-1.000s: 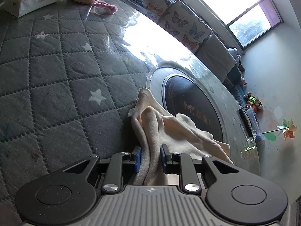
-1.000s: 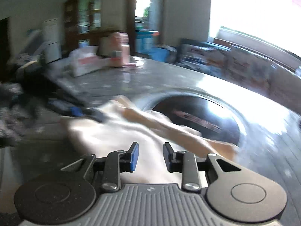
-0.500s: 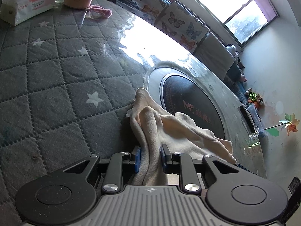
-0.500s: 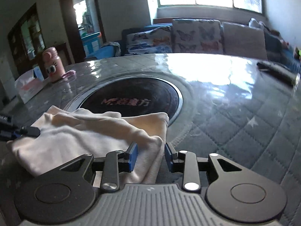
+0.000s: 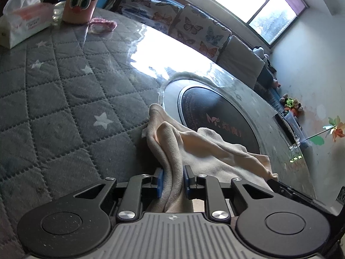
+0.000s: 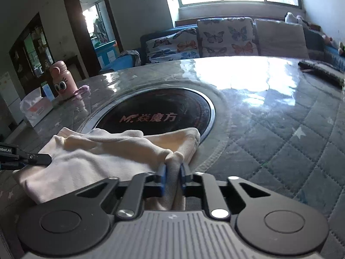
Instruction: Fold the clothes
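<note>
While bunched on the table [image 5: 64, 99] | cream cloth [image 5: 207, 151] pinched by left gripper [image 5: 172, 181] | right gripper [image 6: 172, 176] clamps opposite edge

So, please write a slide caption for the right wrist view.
Right gripper pinches a cream garment beside the table's round black cooktop.

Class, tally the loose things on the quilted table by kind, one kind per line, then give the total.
Cream garment: 1
Tissue box: 1
Pink owl-eyed bottle: 1
Pink hair tie: 1
Clear glass: 1
Total: 5
</note>
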Tool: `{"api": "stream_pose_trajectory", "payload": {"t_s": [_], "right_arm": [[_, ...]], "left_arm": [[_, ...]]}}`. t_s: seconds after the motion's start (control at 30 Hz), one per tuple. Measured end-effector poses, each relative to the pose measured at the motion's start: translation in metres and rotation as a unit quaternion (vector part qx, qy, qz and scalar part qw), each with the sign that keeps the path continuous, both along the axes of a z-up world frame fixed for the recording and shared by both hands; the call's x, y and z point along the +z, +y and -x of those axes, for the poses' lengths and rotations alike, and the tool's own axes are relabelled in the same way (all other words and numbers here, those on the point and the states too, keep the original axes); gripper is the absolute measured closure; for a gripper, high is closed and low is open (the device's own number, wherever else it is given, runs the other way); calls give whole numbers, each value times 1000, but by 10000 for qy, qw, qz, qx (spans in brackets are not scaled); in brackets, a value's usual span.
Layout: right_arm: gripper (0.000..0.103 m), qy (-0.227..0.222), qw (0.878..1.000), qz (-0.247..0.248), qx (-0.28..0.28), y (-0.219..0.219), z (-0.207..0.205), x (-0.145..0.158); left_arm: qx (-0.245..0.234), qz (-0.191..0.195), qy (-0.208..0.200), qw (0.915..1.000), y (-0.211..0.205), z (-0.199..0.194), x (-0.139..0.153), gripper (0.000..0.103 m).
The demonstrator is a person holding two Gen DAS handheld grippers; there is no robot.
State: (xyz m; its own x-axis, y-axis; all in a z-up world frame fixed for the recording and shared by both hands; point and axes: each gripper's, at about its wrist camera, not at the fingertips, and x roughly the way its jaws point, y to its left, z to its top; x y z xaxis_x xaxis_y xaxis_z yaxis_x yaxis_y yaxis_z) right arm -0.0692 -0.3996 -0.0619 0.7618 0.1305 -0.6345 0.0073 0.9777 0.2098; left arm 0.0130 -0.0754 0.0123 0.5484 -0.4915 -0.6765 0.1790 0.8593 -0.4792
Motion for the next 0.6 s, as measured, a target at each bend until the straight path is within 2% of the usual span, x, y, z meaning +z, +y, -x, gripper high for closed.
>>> {"api": "stream_pose_trajectory", "payload": {"t_s": [0.3, 0.6], "right_arm": [[95, -307, 9984, 255, 393, 29, -4, 42], [95, -605, 9914, 440, 1074, 93, -37, 75]], "left_arm": [[-41, 147, -348, 9993, 16, 8, 16, 87], [516, 310, -598, 9964, 73, 17, 32, 87]]}}
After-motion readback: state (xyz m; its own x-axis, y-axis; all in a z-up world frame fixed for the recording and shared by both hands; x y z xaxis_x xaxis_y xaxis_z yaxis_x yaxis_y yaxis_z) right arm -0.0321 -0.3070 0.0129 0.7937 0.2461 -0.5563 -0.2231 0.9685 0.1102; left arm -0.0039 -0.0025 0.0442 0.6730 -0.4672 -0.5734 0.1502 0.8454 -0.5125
